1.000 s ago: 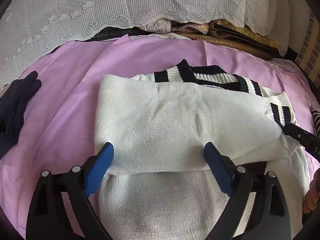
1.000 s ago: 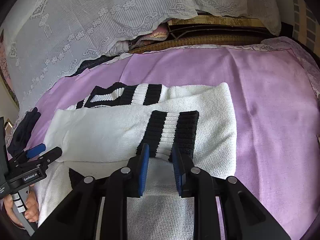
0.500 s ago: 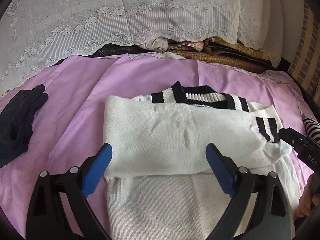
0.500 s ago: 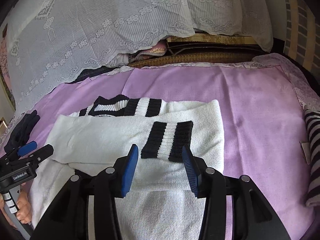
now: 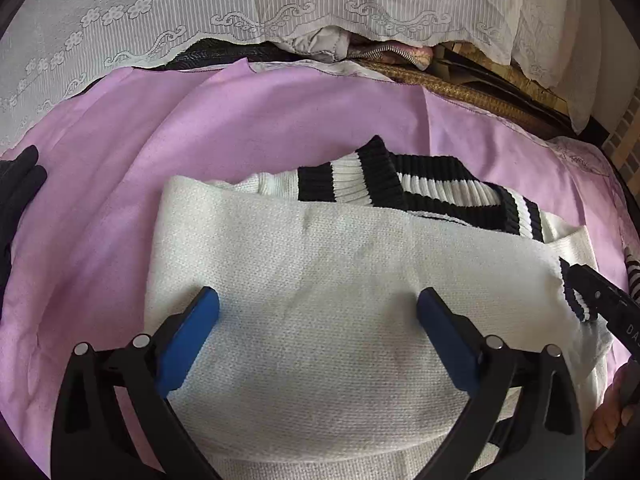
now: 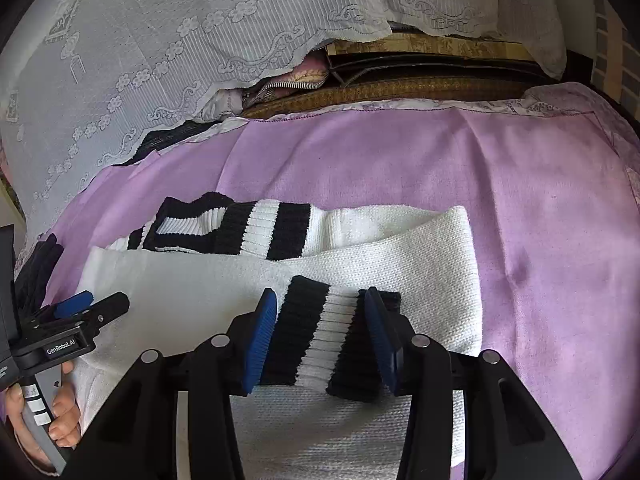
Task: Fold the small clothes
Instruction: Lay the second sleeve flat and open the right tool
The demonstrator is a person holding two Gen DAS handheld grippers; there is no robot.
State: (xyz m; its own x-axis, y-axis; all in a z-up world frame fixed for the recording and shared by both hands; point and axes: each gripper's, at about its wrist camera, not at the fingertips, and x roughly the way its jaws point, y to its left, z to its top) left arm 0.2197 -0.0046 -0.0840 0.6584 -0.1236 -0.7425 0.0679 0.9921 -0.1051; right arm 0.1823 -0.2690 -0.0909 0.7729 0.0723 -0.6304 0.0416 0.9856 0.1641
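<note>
sweater (image 5: 328,320) showing white knit, black-and-white striped ribbing | bedsheet (image 6: 540,216) showing plain lilac | lace cloth (image 5: 280,0) showing white, flower-patterned | glove (image 5: 16,192) showing black | pads (image 6: 262,332) showing blue

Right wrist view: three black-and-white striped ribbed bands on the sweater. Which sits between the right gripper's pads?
The sleeve cuff, folded across the white body nearest the camera, lies between the right gripper pads. The other cuff and the collar lie farther back.

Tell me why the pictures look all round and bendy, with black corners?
Both wrist views use fisheye lenses: straight edges bow and the corners go black. In the left wrist view the white sweater bulges up close. In the right wrist view the purple sheet curves away, evenly lit by soft daylight, nothing blurred.
</note>
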